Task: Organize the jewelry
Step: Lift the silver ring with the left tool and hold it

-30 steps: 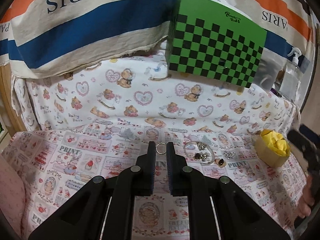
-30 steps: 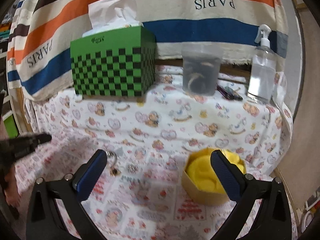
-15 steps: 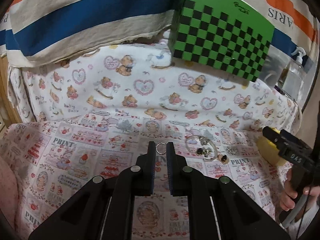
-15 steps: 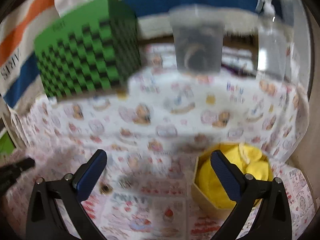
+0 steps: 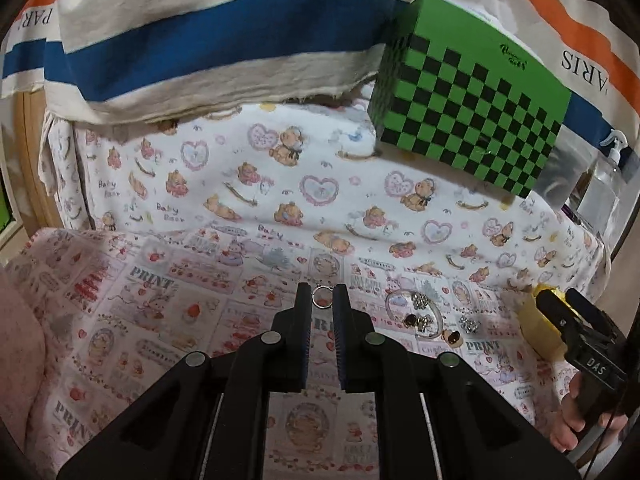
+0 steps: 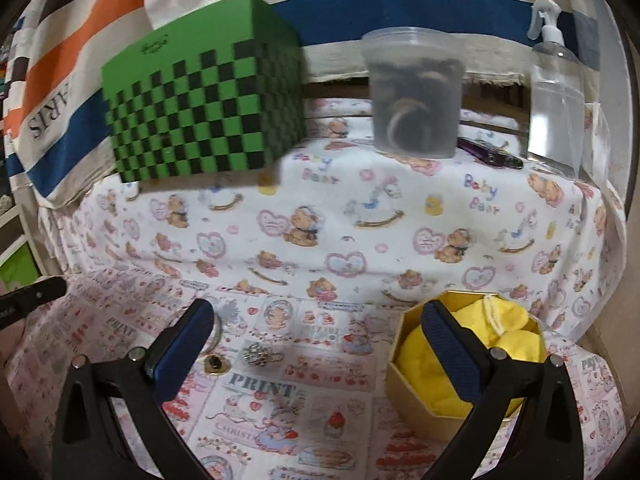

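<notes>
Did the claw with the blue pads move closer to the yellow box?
Yes. The right gripper has come down and nearer: the yellow-lined box and the green checkered tissue box both look bigger in its view than a second ago.

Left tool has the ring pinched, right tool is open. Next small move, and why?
Probably carry the left tool with its small ring across toward the gold box and open over the yellow pouch. The ring is clamped at the tips, the box sits open, and loose pieces such as the sparkly charm lie on the cloth between the right tool's wide-open fingers.
</notes>
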Demonstrator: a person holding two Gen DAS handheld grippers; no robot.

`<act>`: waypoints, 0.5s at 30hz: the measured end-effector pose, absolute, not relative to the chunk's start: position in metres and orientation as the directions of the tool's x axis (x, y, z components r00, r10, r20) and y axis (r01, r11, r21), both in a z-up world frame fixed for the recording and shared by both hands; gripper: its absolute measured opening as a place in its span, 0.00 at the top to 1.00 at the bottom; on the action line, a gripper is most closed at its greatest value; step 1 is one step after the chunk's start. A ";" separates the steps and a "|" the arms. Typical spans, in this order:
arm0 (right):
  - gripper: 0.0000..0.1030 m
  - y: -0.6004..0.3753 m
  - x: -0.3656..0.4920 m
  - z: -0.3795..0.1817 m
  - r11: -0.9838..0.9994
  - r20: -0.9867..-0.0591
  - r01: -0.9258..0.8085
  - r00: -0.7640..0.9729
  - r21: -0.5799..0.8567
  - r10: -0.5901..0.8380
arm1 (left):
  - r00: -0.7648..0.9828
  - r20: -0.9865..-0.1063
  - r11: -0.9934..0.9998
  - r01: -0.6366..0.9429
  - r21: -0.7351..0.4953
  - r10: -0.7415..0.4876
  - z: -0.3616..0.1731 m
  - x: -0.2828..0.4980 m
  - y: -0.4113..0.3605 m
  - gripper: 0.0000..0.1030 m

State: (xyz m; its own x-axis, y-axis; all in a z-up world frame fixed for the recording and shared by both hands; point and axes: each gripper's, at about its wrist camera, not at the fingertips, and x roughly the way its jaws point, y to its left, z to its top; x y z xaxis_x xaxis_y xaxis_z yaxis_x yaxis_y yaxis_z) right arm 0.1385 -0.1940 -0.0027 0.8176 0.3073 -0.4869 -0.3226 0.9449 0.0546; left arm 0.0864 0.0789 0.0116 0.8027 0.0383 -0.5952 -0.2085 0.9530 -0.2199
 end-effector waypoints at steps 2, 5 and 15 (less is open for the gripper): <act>0.00 -0.193 0.143 -0.004 0.929 -0.499 -0.359 0.791 0.088 0.353 | 0.800 -0.597 0.958 -0.215 -0.191 0.061 0.008 0.090 0.076 0.91; 0.00 -0.196 0.139 -0.002 0.937 -0.478 -0.342 0.813 0.070 0.333 | 0.784 -0.620 0.958 -0.202 -0.202 0.035 0.003 0.094 0.075 0.91; 0.00 -0.211 0.140 0.001 0.938 -0.461 -0.305 0.817 0.163 0.346 | 0.819 -0.570 0.960 -0.201 -0.195 0.056 0.010 0.086 0.077 0.91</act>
